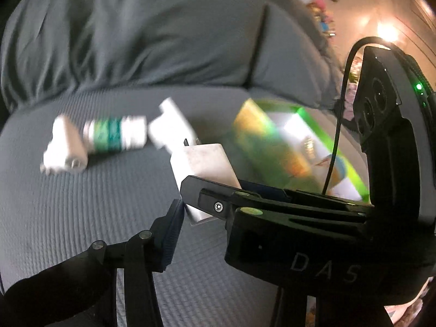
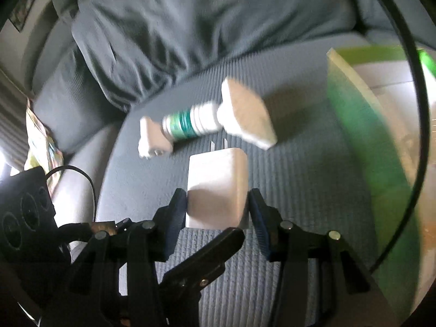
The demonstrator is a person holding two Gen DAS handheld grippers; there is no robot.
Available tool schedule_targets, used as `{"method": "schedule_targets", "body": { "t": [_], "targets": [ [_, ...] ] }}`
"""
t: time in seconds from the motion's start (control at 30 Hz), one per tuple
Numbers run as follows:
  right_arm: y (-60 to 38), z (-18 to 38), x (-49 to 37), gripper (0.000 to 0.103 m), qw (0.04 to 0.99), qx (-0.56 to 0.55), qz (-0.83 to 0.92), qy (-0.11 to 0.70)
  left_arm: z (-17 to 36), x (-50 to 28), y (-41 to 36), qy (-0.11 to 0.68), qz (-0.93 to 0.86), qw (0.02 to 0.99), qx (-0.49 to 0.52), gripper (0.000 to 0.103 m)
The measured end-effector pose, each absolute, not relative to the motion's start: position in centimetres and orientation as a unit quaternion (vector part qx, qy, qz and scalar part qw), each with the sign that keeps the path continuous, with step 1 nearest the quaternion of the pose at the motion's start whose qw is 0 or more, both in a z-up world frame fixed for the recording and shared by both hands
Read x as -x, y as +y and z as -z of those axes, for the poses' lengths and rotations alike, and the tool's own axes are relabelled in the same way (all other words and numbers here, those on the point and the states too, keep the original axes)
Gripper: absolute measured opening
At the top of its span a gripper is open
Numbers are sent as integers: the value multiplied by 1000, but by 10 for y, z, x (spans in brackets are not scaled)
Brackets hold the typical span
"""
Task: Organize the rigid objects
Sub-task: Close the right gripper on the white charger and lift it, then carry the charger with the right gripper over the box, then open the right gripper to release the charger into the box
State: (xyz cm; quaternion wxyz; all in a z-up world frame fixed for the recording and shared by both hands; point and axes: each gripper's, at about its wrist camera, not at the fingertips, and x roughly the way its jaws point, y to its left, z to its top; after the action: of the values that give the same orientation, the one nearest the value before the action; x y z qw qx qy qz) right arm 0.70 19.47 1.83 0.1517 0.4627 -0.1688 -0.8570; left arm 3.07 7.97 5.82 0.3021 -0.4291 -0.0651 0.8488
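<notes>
Both grippers pinch the white plastic plug-in charger block (image 2: pixel 218 188): right gripper (image 2: pixel 218 209) across its sides, left gripper (image 1: pixel 181 201) crosswise, likely steadying it for lifting.

R gripper (image 2: pixel 217 207) fingers (image 2: pixel 177 207) clamp a white charger block (image 2: pixel 218 188), prongs fwd, over grey ribbed cushion (image 2: pixel 299 190). Blurred white/green tube (image 2: pixel 190 124), prob. a bottle, lies beyond.
</notes>
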Motion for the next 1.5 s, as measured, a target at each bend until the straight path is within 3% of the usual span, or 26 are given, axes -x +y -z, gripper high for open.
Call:
{"method": "schedule_targets", "body": {
  "t": [0.4, 0.77, 1.2, 1.5],
  "targets": [
    [267, -70, -57, 46, 75, -363, 907, -199, -104, -63, 141, -52, -854, 390, 339, 49],
    [333, -67, -88, 45, -28, -365, 907, -207, -88, -73, 203, -94, -806, 464, 354, 49],
    [351, -49, -86, 45, -68, -394, 894, -204, -66, -63, 224, -122, -770, 477, 405, 49],
    [343, -65, -88, 46, -66, -377, 901, -205, -77, -68, 208, -107, -790, 464, 386, 49]
  ]
}}
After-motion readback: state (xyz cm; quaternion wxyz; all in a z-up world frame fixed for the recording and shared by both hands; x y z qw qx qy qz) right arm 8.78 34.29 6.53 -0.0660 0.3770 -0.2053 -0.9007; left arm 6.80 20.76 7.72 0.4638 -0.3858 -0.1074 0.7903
